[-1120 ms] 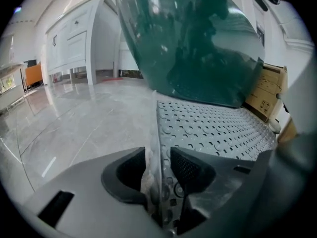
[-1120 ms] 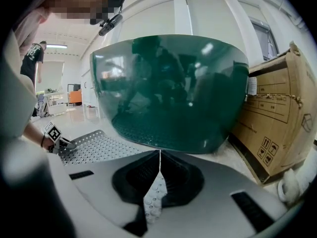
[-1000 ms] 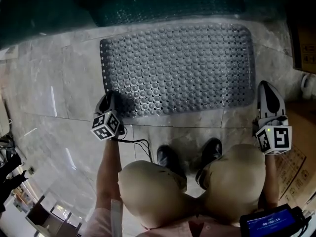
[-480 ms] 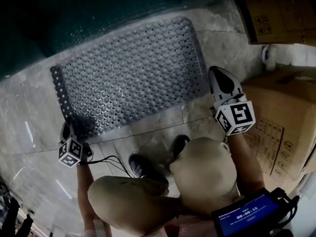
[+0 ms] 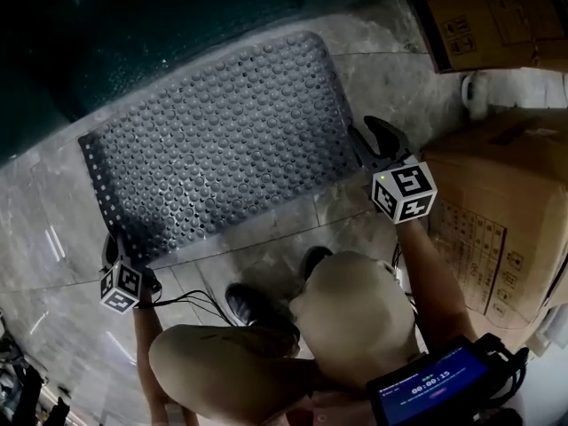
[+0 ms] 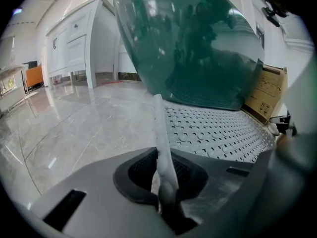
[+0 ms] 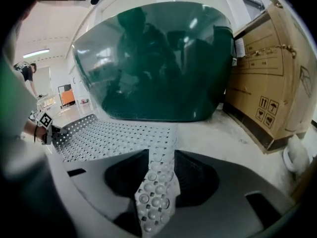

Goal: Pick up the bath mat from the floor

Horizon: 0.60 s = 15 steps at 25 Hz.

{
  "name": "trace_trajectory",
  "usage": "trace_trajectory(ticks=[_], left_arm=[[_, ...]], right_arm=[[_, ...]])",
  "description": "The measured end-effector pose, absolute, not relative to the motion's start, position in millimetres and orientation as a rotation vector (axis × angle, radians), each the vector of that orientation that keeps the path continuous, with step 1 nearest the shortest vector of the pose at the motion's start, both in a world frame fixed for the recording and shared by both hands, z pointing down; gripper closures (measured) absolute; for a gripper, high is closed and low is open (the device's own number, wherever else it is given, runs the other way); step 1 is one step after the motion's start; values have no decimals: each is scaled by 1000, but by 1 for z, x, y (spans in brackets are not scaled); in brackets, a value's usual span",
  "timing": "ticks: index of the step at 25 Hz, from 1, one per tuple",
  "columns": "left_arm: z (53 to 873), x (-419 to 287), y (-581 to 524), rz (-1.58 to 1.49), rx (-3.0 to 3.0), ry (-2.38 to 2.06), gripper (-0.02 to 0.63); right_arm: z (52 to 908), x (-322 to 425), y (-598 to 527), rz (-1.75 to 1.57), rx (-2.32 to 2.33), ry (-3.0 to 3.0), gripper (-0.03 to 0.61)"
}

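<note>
Now | mat: on floor, your 12 o'clock | left gripper: pinching its 7 o'clock corner | right gripper: jaws opening, 4 o'clock corner loose between; re-close fully before you lift, both sides level.

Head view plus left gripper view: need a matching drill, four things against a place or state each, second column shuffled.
Column 1
1. grey studded rubber bath mat
2. brown cardboard box
3. dark green glossy tub
4. left gripper

Column 2
A. beyond the mat's far long edge
B. shut on the mat's edge
C. spread on the grey stone floor
D. right of the mat's short end in the head view

Pairs: 1-C, 2-D, 3-A, 4-B
</note>
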<state>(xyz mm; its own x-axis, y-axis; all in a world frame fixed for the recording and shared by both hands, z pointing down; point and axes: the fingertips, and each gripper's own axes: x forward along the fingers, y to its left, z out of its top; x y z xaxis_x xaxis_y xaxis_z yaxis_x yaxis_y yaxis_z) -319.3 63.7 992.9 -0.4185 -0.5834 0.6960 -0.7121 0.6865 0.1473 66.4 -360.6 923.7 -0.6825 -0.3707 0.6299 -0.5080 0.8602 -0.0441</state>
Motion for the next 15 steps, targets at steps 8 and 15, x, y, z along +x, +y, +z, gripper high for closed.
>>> trace_trajectory(ticks=[8, 15], left_arm=[[981, -319, 66, 210, 978, -2156, 572], [979, -320, 68, 237, 965, -2150, 572]], right_arm=[[968, 75, -363, 425, 613, -2320, 388], [998, 82, -361, 564, 614, -2256, 380]])
